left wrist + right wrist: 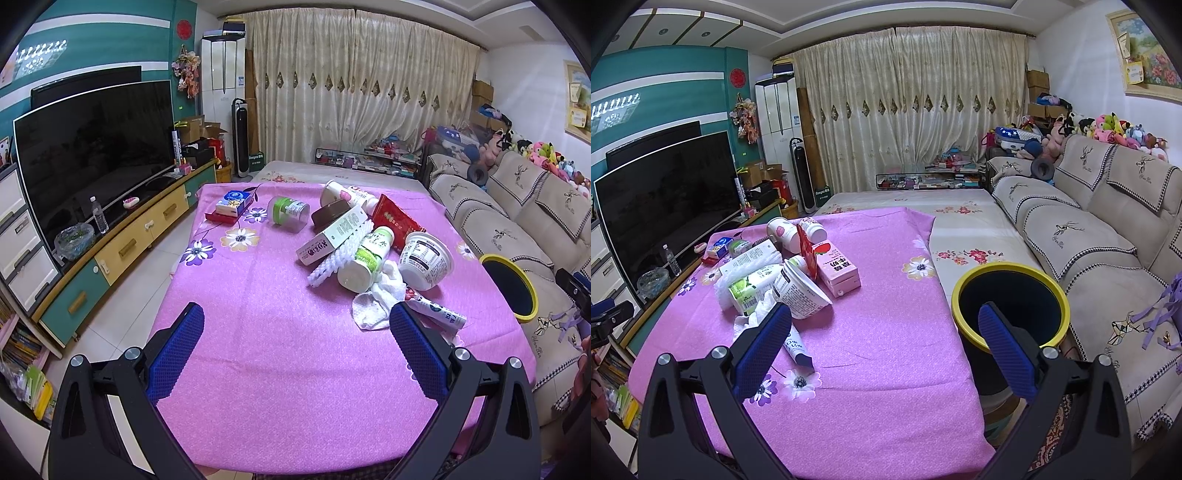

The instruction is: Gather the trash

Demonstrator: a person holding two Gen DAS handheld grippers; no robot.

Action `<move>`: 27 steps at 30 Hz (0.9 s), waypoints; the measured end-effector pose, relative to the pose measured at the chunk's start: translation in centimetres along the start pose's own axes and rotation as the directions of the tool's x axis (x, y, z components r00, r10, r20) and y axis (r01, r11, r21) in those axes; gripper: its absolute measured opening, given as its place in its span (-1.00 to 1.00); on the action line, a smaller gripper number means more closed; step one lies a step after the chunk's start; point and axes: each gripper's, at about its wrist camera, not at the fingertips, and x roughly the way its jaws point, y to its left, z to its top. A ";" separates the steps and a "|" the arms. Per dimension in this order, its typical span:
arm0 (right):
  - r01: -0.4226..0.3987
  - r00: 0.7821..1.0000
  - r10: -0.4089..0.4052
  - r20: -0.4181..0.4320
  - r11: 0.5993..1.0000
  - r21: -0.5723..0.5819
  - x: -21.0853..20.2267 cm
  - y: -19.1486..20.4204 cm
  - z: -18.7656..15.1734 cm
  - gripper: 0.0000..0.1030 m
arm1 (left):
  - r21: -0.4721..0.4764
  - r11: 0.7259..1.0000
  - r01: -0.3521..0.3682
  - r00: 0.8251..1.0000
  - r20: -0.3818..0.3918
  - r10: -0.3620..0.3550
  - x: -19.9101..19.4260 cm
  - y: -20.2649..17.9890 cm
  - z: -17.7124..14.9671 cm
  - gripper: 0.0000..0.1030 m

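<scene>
A pile of trash lies on the pink flowered tablecloth (258, 295): a white paper bowl (424, 262), a green-label bottle (365, 258), a crumpled tissue (380, 299), a tube (439, 312), a long white box (332, 236), a red packet (395, 221) and a green jar (288, 212). The yellow-rimmed black bin (1012, 295) stands right of the table. My left gripper (295, 317) is open and empty over the cloth, near the tissue. My right gripper (886, 317) is open and empty between the tube (796, 345) and the bin. A pink milk carton (838, 269) shows there too.
A tissue pack on a red tray (231, 208) sits at the table's far left. A TV (92, 155) on a low cabinet stands left. A sofa (1108, 229) with plush toys runs along the right. A floral-covered bed (960, 221) lies beyond the table.
</scene>
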 end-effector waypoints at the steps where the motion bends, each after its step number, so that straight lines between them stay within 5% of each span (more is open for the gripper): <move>1: 0.000 1.000 0.000 0.000 1.000 0.000 0.0 0.0 -0.1 0.88 | 0.000 1.000 -0.001 1.000 -0.001 0.001 0.0 0.0 0.0 0.93; 27: -0.030 0.999 0.031 -0.044 1.000 0.007 1.8 -0.2 -1.0 0.88 | -0.004 1.000 0.002 1.000 -0.024 -0.002 1.0 0.2 -0.3 0.93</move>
